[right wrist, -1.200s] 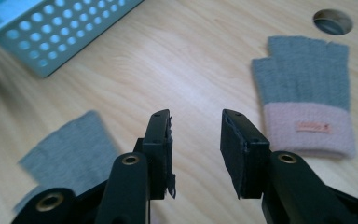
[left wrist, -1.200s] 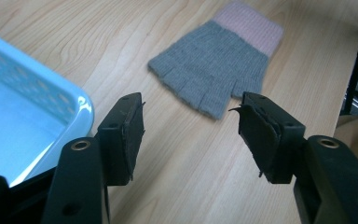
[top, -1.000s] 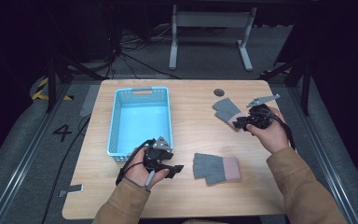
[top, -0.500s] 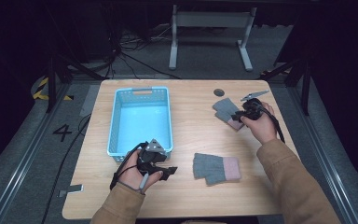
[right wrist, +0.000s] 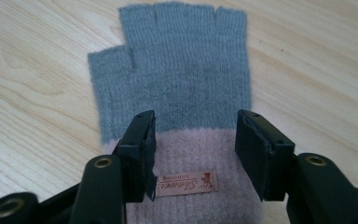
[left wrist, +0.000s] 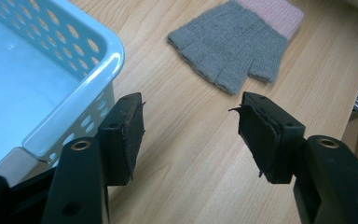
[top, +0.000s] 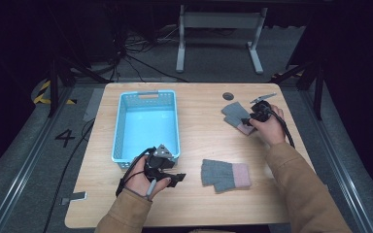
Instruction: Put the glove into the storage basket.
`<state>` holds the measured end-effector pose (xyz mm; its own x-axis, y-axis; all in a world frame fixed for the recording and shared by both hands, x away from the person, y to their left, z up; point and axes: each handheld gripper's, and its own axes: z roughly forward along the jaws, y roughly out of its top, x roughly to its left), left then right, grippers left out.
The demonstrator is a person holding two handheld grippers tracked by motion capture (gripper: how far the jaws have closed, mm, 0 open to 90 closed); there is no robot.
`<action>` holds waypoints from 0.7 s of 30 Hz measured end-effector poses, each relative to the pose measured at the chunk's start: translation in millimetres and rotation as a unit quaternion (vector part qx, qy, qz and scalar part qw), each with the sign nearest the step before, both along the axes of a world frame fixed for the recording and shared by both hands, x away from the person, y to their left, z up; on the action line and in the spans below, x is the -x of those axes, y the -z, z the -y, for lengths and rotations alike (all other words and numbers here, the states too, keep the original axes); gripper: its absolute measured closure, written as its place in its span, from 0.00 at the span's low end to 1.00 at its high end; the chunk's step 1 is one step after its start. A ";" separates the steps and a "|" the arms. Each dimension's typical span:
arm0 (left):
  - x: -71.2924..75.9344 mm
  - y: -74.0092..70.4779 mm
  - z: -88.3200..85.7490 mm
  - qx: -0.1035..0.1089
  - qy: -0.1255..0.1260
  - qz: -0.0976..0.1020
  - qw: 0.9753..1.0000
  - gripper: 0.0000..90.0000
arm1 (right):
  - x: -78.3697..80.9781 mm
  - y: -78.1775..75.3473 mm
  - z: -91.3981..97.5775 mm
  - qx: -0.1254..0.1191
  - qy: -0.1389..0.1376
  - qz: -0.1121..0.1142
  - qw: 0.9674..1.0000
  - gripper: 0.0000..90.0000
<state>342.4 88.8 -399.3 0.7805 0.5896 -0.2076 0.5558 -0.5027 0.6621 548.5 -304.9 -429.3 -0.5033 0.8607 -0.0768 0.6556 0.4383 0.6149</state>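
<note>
On the table (top: 199, 204) the basket (top: 148, 124) sits toward nine o'clock — one glove (top: 225, 174) lies near five o'clock of it, just right of the left gripper (top: 175, 178). A second glove (top: 234, 114) lies at two o'clock, the right gripper (top: 246, 121) over its cuff, jaws on either side — a small disc (top: 228, 95) just behind.

The left tool (top: 174, 178) rests low at the tabletop's near edge, held in a curled hand, jaws parted with nothing between them. The right tool (top: 247, 121), forearm stretched forward, points down, its jaws having just been opening, now wide apart.
</note>
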 end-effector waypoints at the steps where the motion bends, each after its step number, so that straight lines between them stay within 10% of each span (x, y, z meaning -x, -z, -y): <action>1: -0.1 -0.1 0.1 0.001 0.001 0.000 1.000 0.46 | -1.0 2.0 0.6 -0.002 0.001 -0.003 1.000 0.54; 21: -2.1 1.1 3.4 -0.002 0.007 -0.003 1.000 0.46 | 1.9 0.2 -0.1 -0.024 0.019 -0.029 0.999 0.91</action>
